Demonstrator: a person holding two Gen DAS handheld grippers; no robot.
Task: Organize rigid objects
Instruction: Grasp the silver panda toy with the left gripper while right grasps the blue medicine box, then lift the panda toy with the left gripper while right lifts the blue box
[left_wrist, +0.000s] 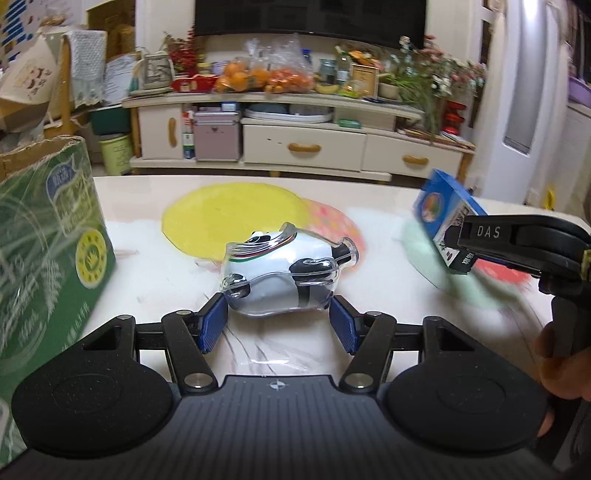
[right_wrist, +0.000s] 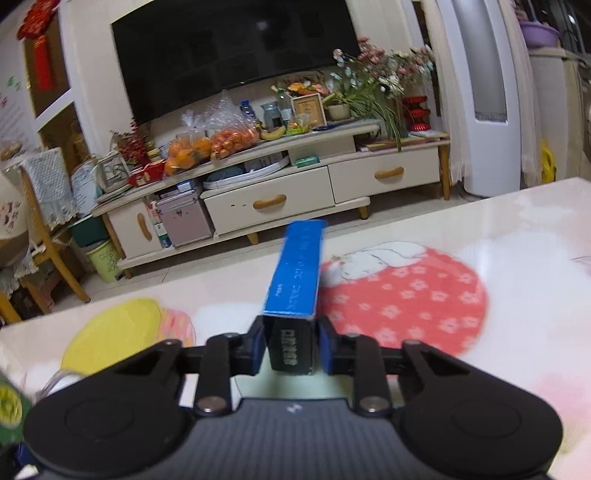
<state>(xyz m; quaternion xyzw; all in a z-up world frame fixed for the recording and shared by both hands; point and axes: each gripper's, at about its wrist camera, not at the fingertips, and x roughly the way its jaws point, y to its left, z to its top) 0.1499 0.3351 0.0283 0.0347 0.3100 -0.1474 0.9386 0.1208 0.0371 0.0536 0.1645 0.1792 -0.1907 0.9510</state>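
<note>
On the desk (left_wrist: 155, 258), just ahead of the left gripper (left_wrist: 279, 325), a panda figure (left_wrist: 284, 277) in a clear shell lies on its side. The blue fingers (left_wrist: 214, 323) of this gripper stand apart, one at each side of the figure's near end; whether they touch the shell, I cannot tell. The figure rests partly on bare marbled surface and partly at the edge of a yellow round print (left_wrist: 236, 214) on the desk cover. At the far left stands a green carton (left_wrist: 48, 251) with a yellow seal, close to the desk edge.

From the right side, the right gripper (right_wrist: 291, 349) holds a long blue box (right_wrist: 295, 273) by its near end. Its fingers (right_wrist: 327, 349) press against both narrow sides of the box, and the dark end face with white letters looks toward the camera. The box points forward and is lifted above the desk, over a red print with small flowers (right_wrist: 406, 302). In the left wrist view the same box (left_wrist: 443, 210) appears tilted and above a pale green print (left_wrist: 424, 258), well apart from the panda figure.
</note>
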